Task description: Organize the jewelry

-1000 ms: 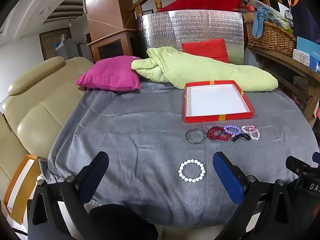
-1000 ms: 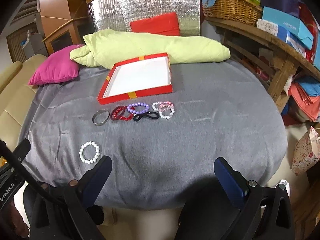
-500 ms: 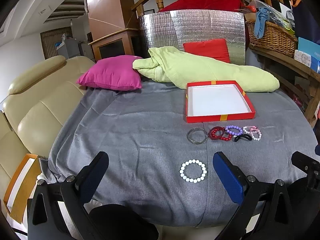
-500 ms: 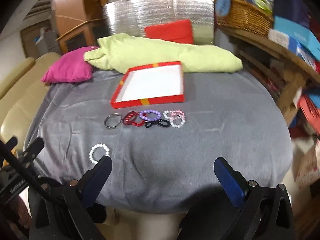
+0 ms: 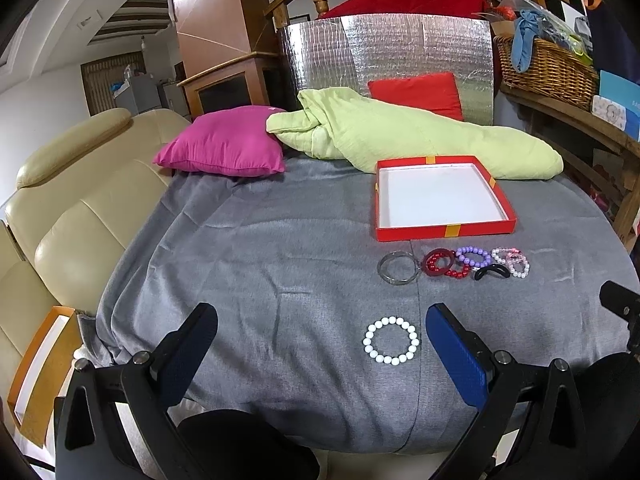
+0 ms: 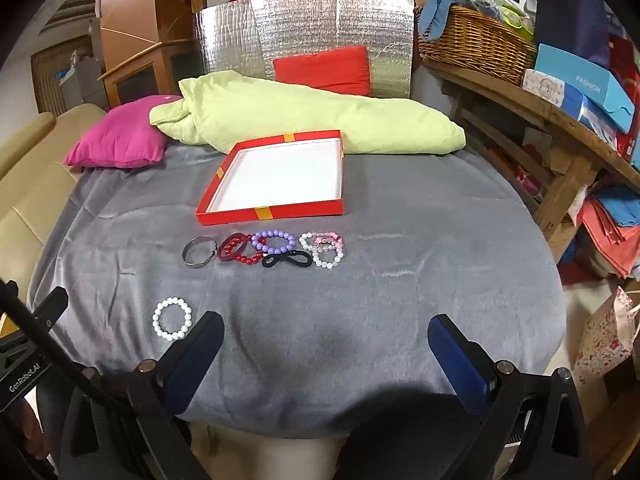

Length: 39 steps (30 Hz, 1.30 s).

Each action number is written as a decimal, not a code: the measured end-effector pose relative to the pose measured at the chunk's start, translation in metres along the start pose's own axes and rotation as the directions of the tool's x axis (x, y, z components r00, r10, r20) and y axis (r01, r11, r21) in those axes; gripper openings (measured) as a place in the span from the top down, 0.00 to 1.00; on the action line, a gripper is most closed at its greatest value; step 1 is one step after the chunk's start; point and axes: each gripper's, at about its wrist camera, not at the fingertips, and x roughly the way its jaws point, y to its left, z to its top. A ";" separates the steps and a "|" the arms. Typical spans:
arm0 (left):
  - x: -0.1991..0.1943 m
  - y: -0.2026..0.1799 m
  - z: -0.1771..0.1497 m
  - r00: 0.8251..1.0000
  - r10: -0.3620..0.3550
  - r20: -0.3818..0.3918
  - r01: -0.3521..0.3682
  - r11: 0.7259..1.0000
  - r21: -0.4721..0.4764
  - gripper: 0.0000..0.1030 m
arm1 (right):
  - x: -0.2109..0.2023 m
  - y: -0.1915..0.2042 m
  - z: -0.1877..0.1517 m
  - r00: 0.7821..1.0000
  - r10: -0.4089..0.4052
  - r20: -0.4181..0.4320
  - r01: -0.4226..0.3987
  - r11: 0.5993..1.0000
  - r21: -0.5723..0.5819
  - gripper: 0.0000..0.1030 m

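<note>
Both tongs, left tongs (image 5: 320,344) and right tongs (image 6: 324,344), gape wide and empty; straddle the white bead bracelet (image 5: 390,340) near the counter's front edge, then close gently.

Our left gripper (image 5: 320,344) has black angular linkage arms behind jaws faced with dark blue ribbed pads, and round silver pivot screws (image 5: 501,356) sit just behind each pad. Our right gripper (image 6: 325,346) is built the same, black frame and blue pads. From the right wrist view, outside its left jaw, we see the other gripper's black body with white "GenRobot.AI" lettering (image 6: 24,377) and a black rod crossing it.
</note>
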 end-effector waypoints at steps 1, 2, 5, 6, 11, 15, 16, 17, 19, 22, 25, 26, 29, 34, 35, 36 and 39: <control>0.002 0.000 0.000 1.000 0.001 -0.003 -0.001 1.000 -0.001 0.00 | 0.001 -0.001 0.001 1.000 0.000 0.001 0.000 1.000 0.001 0.00; 0.003 0.000 0.000 1.000 0.001 -0.004 -0.001 1.000 -0.002 0.00 | 0.002 -0.001 0.002 1.000 0.002 0.002 -0.002 1.000 0.001 0.00; 0.007 0.000 0.000 1.000 0.004 -0.008 -0.004 1.000 -0.003 0.00 | 0.005 0.000 0.003 1.000 0.002 0.002 -0.002 1.000 -0.006 0.00; 0.008 0.000 0.000 1.000 0.005 -0.010 -0.005 1.000 -0.003 0.00 | 0.006 -0.001 0.003 1.000 0.002 0.003 -0.002 1.000 -0.009 0.00; 0.018 0.000 -0.001 1.000 0.007 -0.024 -0.007 1.000 -0.002 0.00 | 0.016 -0.001 0.007 1.000 0.004 -0.001 -0.004 1.000 -0.014 0.00; 0.030 0.001 -0.003 0.999 -0.009 -0.047 0.009 1.000 -0.002 0.00 | 0.026 -0.006 0.012 1.000 0.020 -0.002 -0.020 1.000 -0.016 0.00; 0.036 0.003 -0.004 0.998 -0.029 -0.061 0.029 1.000 -0.008 0.00 | 0.032 -0.009 0.013 0.999 0.032 -0.004 -0.032 0.999 -0.016 0.00; 0.044 0.005 -0.006 0.995 -0.058 -0.081 0.057 0.998 -0.018 0.00 | 0.038 -0.012 0.015 0.999 0.040 -0.009 -0.040 0.999 -0.017 0.00; 0.061 0.008 -0.011 0.987 -0.105 -0.122 0.102 0.994 -0.029 0.00 | 0.058 -0.021 0.017 0.997 0.061 -0.046 -0.062 0.998 -0.023 0.00; 0.089 0.006 -0.022 0.971 -0.143 -0.190 0.142 0.990 -0.023 0.00 | 0.090 -0.034 0.019 0.991 0.088 -0.103 -0.089 0.996 -0.011 0.03; 0.110 -0.001 -0.033 0.952 -0.184 -0.243 0.187 0.982 -0.012 0.00 | 0.123 -0.045 0.023 0.981 0.113 -0.160 -0.110 0.994 0.026 0.16; 0.117 -0.003 -0.036 0.944 -0.198 -0.263 0.202 0.979 -0.014 0.00 | 0.131 -0.047 0.024 0.977 0.130 -0.168 -0.124 0.991 0.044 0.19; 0.136 -0.010 -0.042 0.921 -0.234 -0.310 0.236 0.971 -0.034 0.00 | 0.159 -0.054 0.033 0.967 0.171 -0.186 -0.152 0.982 0.111 0.24; 0.163 -0.025 -0.046 0.903 -0.246 -0.353 0.256 0.967 -0.021 0.00 | 0.200 -0.055 0.050 0.958 0.172 -0.228 -0.139 0.978 0.154 0.42; 0.168 -0.027 -0.047 0.895 -0.255 -0.365 0.264 0.964 -0.028 0.00 | 0.205 -0.055 0.052 0.958 0.172 -0.230 -0.138 0.978 0.157 0.44; 0.171 -0.028 -0.048 0.891 -0.264 -0.370 0.271 0.962 -0.033 0.02 | 0.212 -0.053 0.055 0.953 0.178 -0.247 -0.142 0.977 0.159 0.47; 0.181 -0.035 -0.052 0.874 -0.282 -0.397 0.291 0.956 -0.040 0.13 | 0.221 -0.046 0.056 0.949 0.166 -0.270 -0.134 0.982 0.135 0.57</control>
